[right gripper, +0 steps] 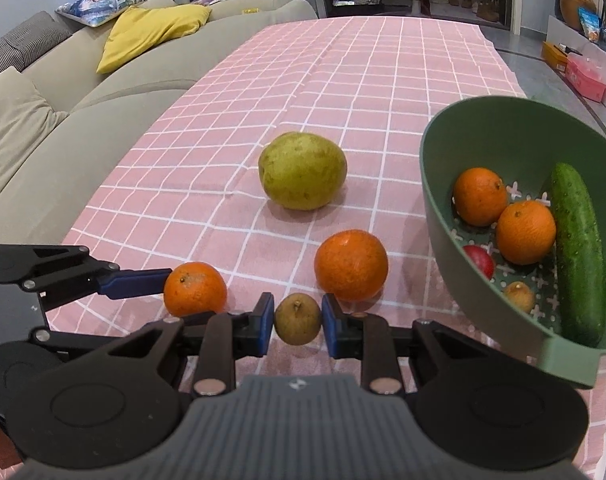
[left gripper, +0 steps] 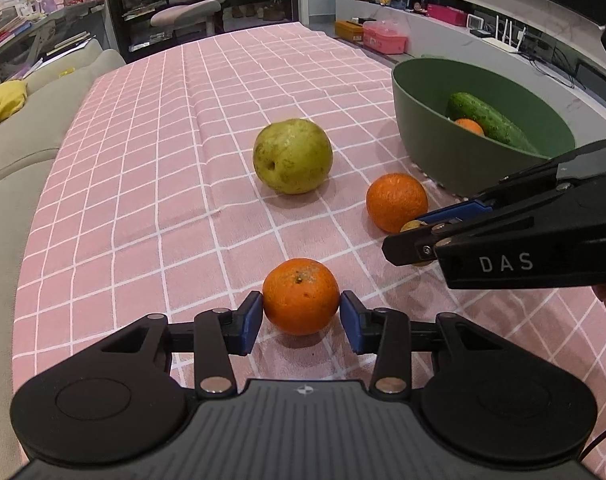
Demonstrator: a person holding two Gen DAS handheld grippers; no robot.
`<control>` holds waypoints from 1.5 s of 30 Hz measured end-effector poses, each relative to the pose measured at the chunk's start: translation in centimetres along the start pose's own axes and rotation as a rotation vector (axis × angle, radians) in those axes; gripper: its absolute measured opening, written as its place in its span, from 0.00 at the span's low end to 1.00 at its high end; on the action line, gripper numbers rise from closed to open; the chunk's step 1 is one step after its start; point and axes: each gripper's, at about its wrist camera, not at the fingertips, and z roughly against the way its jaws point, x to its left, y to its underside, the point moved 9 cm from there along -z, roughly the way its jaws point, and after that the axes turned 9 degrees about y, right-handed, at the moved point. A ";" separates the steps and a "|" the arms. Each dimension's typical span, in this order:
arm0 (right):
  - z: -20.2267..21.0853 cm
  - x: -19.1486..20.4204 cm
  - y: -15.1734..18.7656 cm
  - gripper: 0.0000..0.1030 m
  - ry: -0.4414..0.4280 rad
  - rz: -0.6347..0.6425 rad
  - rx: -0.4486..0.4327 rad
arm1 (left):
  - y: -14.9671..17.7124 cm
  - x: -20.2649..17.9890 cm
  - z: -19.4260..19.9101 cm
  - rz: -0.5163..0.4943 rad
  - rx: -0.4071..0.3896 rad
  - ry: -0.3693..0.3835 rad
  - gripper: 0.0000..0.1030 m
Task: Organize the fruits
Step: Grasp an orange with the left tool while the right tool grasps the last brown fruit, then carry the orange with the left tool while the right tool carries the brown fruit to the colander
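Note:
My left gripper is shut on a near orange that rests on the pink checked tablecloth; it also shows in the right wrist view. My right gripper is shut on a small brownish-green round fruit, low over the cloth. A second orange lies just beyond it, also in the left wrist view. A large green pear lies mid-table. The green bowl at the right holds two oranges, a cucumber, a red fruit and a small brown fruit.
A beige sofa with a yellow cushion runs along the table's left side. A shelf with boxes and a plant stands beyond the bowl. The pink tablecloth stretches to the far edge.

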 end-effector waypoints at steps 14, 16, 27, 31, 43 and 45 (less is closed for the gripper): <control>4.3 -1.5 -4.3 0.21 -0.005 -0.061 -0.115 | -2.6 -0.1 4.1 0.002 -0.045 -0.036 0.45; 5.2 -2.3 -5.0 0.21 0.001 -0.081 -0.139 | -3.4 -0.4 4.6 0.004 -0.054 -0.041 0.45; 8.5 -8.4 -7.2 0.21 0.053 -0.200 -0.219 | -8.3 -5.5 3.7 -0.069 -0.071 -0.012 0.45; 8.8 -11.6 -7.3 0.21 0.081 -0.261 -0.223 | -10.0 -7.8 2.4 -0.097 -0.077 0.015 0.45; 7.5 -19.0 -6.7 0.21 0.134 -0.409 -0.185 | -12.9 -12.6 -3.6 -0.175 -0.017 0.085 0.45; 7.3 -19.9 -6.4 0.21 0.132 -0.424 -0.179 | -13.3 -12.7 -4.4 -0.163 -0.004 0.096 0.45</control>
